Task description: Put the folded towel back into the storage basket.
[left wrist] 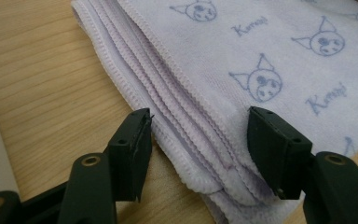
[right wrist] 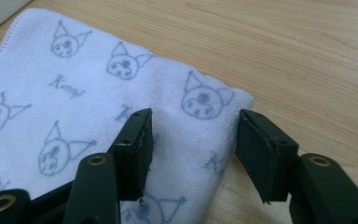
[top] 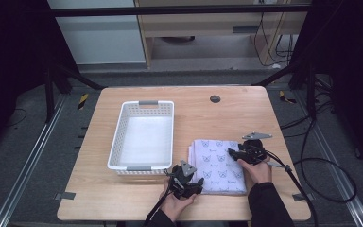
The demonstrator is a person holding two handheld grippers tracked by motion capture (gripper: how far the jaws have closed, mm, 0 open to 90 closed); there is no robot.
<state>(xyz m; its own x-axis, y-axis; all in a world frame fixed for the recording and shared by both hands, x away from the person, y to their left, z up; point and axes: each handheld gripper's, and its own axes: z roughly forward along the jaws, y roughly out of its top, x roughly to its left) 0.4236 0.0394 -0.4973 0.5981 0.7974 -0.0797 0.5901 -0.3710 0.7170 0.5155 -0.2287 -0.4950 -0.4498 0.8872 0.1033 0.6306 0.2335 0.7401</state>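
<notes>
A folded towel (top: pixel 219 165), pale lilac and printed with cartoon cat faces, lies flat on the wooden table (top: pixel 123 198), just to the right of an empty white basket (top: pixel 144 135). A person's two hands come in from the near edge, each holding a gripper at the towel.

The left gripper (top: pixel 187 177) sits at the towel's near left corner. In the left gripper view its jaws stand apart over the stacked, stitched edges of the towel (left wrist: pixel 242 65): one jaw rests beside the folds above bare table (left wrist: pixel 37 84), the other lies against the top layer. The pads do not pinch the cloth.

The right gripper (top: pixel 238 152) is at the towel's right edge, toward the far corner. In the right gripper view its jaws straddle the rounded corner of the towel (right wrist: pixel 74 107), one jaw over the printed cloth, the other just off the fold above the table (right wrist: pixel 307 56). A gap shows between the pads and the fabric, so nothing is clamped.

A basket wall shows at the left edge of the left gripper view.
</notes>
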